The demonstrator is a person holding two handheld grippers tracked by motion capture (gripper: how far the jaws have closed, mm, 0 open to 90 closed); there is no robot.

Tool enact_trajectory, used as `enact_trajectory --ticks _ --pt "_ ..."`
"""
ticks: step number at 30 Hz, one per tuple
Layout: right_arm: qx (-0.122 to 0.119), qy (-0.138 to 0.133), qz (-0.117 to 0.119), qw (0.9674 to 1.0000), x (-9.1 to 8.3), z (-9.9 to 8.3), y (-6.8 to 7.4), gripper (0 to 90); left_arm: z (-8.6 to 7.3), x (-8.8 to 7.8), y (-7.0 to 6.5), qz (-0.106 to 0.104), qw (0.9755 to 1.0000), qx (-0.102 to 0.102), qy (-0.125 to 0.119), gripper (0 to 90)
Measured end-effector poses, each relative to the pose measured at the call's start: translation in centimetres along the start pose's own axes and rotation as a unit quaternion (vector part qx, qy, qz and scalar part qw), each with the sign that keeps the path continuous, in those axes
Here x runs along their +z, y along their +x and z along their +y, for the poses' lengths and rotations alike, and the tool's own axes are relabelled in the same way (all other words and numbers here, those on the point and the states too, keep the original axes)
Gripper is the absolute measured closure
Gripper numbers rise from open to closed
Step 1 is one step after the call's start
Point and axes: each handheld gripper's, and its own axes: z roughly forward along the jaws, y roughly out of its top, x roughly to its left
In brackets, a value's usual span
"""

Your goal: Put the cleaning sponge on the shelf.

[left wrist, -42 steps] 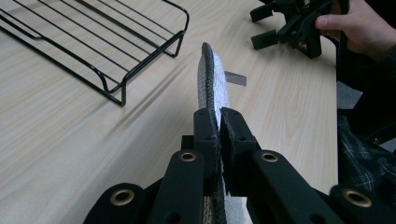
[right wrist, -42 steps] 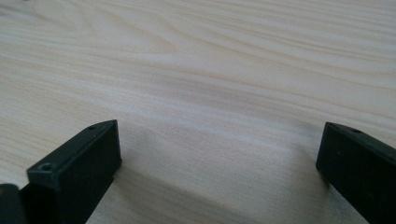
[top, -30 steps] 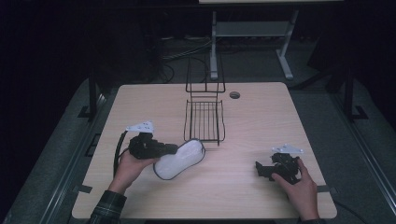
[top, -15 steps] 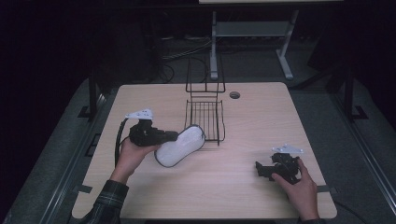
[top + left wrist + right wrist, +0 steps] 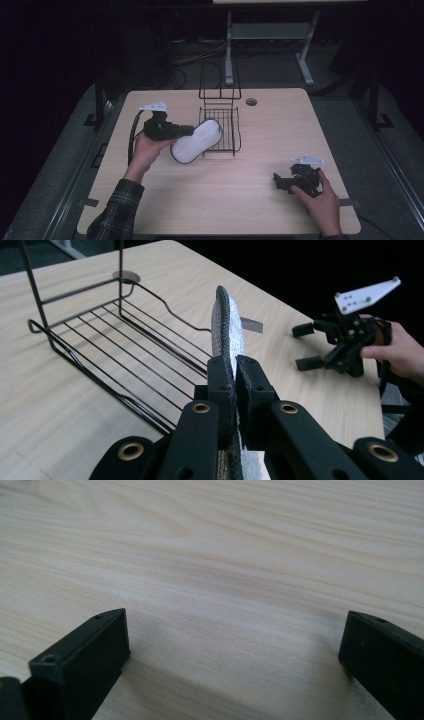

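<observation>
My left gripper (image 5: 189, 131) is shut on the near end of a flat white oval pad with a dark rim (image 5: 198, 140). The pad hangs above the table, and its far end reaches the front left corner of a black wire rack (image 5: 220, 123). In the left gripper view the pad (image 5: 227, 325) stands on edge between the closed jaws of that gripper (image 5: 235, 372), with the rack (image 5: 115, 355) to the left. My right gripper (image 5: 276, 181) rests low on the table at the front right, held by a hand; it stands open (image 5: 235, 645) over bare wood.
The light wooden table (image 5: 225, 205) has a round cable hole (image 5: 251, 102) behind the rack. The rack's tall wire back (image 5: 220, 80) rises at its far side. A metal stand (image 5: 270, 35) and dark floor lie beyond the table.
The left hand has carried the pad away from me and to the right, slightly higher, up to the rack's front corner. The right gripper has stayed where it was.
</observation>
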Motion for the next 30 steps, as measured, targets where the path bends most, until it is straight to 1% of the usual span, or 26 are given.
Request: enact_trajectory --ticks 5,6,9,12,15,18,20,22,24,25,27,28,29,30 --pt "0.000 0.000 0.000 1.0000 0.0 0.0 0.0 0.0 0.7 0.5 0.7 0.002 1.0000 -0.003 -0.002 85.4" --pt "0.000 0.000 0.000 1.0000 0.0 0.0 0.0 0.0 1.0 0.8 1.1 0.001 1.0000 -0.007 -0.006 85.4" --pt "-0.001 0.000 0.000 1.0000 0.0 0.0 0.0 0.0 1.2 1.2 1.4 0.002 0.9999 -0.010 -0.008 85.3" --pt "-0.001 0.000 0.000 1.0000 0.0 0.0 0.0 0.0 1.6 2.1 2.2 0.004 0.9998 -0.017 -0.014 85.3" --pt "-0.001 0.000 0.000 1.0000 0.0 0.0 0.0 0.0 1.9 2.7 2.9 0.007 0.9997 -0.019 -0.011 85.4" --pt "-0.001 0.000 0.000 1.0000 0.0 0.0 0.0 0.0 2.2 3.4 3.4 0.009 0.9996 -0.025 -0.012 85.4" --pt "0.000 0.000 0.000 1.0000 0.0 0.0 0.0 0.0 2.3 3.8 3.8 0.005 0.9992 -0.034 -0.017 85.4" --pt "0.000 0.000 0.000 1.0000 0.0 0.0 0.0 0.0 2.4 4.4 4.1 0.012 0.9991 -0.036 -0.016 85.4" --pt "0.000 0.000 0.000 1.0000 0.0 0.0 0.0 0.0 2.5 4.8 4.5 0.013 0.9987 -0.045 -0.020 85.4" --pt "0.000 0.000 0.000 1.0000 0.0 0.0 0.0 0.0 2.6 5.0 4.7 0.015 0.9987 -0.044 -0.020 85.4" --pt "0.000 0.000 0.000 1.0000 0.0 0.0 0.0 0.0 2.7 5.3 5.1 0.018 0.9983 -0.050 -0.023 85.4" --pt "0.000 0.000 0.000 1.0000 0.0 0.0 0.0 0.0 2.8 5.5 5.3 0.016 0.9979 -0.055 -0.029 85.4" --pt "0.000 0.000 0.000 1.0000 0.0 0.0 0.0 0.0 2.8 5.5 5.3 0.016 0.9979 -0.055 -0.029 85.4" --pt "0.000 0.000 0.000 1.0000 0.0 0.0 0.0 0.0 2.8 5.9 5.7 0.013 0.9978 -0.060 -0.025 85.4"
